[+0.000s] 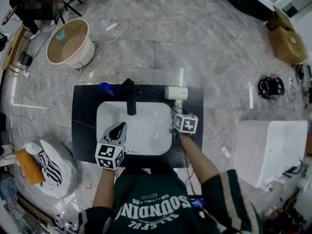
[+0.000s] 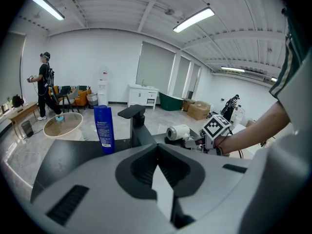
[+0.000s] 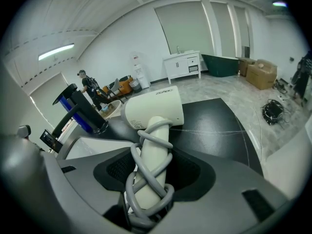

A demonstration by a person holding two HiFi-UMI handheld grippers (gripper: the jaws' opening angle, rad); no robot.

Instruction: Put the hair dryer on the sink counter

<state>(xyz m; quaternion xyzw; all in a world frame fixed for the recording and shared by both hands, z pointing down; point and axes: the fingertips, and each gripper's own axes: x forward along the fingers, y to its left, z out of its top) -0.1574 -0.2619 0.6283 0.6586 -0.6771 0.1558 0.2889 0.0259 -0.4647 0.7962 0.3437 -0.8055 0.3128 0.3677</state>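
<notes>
Two grippers work over the sink. The left gripper [image 2: 158, 172] hangs above the near-left part of the white rectangular ceramic basin [image 1: 146, 128], its fingers pressed together on nothing. The right gripper [image 3: 148, 177] pinches the handle of the cream-white plastic hair dryer [image 3: 153, 111], around which a grey cord [image 3: 168, 194] is looped several times. The dryer's barrel sits over the back right stretch of the glossy black sink counter [image 1: 85, 111], just beyond the basin's far right corner. Whether it already rests on the surface I cannot tell.

This looks like the placing step, nearly finished. The next move probably calls for easing the dryer down until the counter bears it, then spreading the jaws and drawing back without snagging the cord.

The basin holds nothing that I can see. Behind it stands a black angular faucet [image 1: 129, 97], with a blue plastic bottle [image 2: 103, 128] just to its left. Well beyond, on the grey stone floor, a round pale wooden tub [image 1: 88, 35] holds a small blue object [image 1: 60, 34].
</notes>
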